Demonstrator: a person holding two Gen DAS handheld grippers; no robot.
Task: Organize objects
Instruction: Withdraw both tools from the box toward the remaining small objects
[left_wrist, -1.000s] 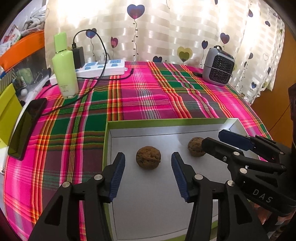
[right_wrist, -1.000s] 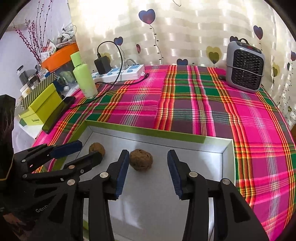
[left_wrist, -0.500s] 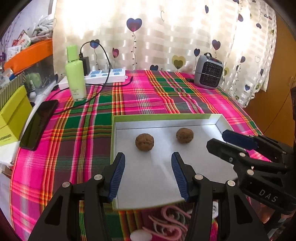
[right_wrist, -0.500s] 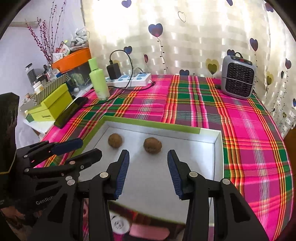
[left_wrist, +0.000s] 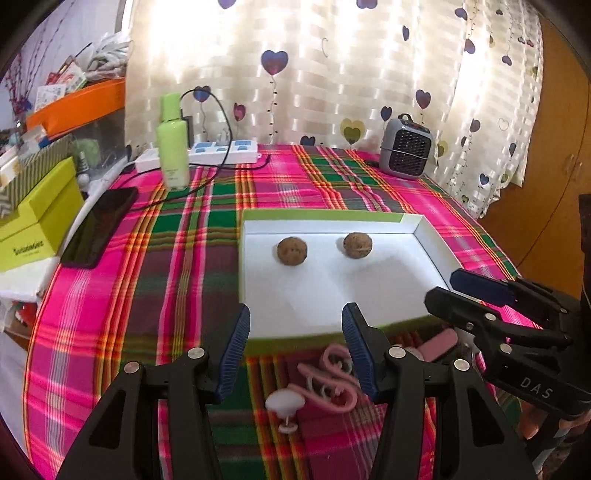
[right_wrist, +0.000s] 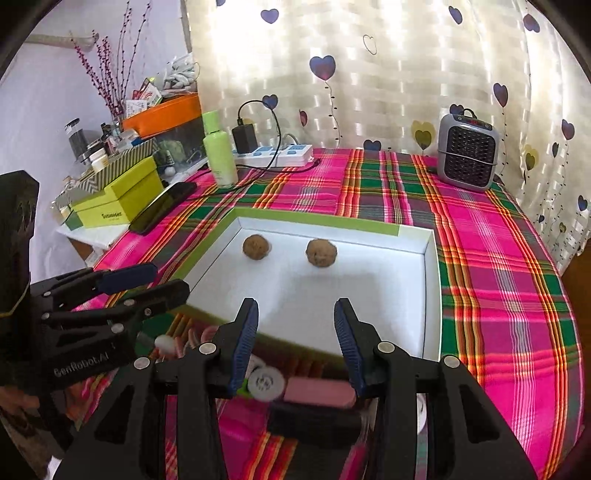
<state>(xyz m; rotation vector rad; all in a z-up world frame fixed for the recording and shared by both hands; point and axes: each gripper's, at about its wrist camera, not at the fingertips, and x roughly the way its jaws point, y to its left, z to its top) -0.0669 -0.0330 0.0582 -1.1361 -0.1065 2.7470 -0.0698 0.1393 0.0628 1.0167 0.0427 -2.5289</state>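
A shallow white box with a green rim (left_wrist: 317, 216) (right_wrist: 325, 221) lies on the plaid cloth. Two walnuts sit in it, one left (left_wrist: 291, 250) (right_wrist: 255, 247) and one right (left_wrist: 357, 244) (right_wrist: 321, 252). My left gripper (left_wrist: 295, 347) is open and empty over the box's near edge. My right gripper (right_wrist: 293, 339) is open and empty beside it. In front of the box lie a pink hook (left_wrist: 328, 380), a white suction cup (left_wrist: 284, 402), a pink block (right_wrist: 319, 393) and a white round piece (right_wrist: 266, 384).
A green bottle (left_wrist: 171, 144), a white power strip (left_wrist: 221, 151) with cable and a grey heater (left_wrist: 406, 147) stand at the back. A black phone (left_wrist: 99, 225) and yellow-green boxes (left_wrist: 37, 218) lie at the left edge.
Both grippers have pulled back and up from the walnuts, out of the box. The small objects in front of the box have come into view.
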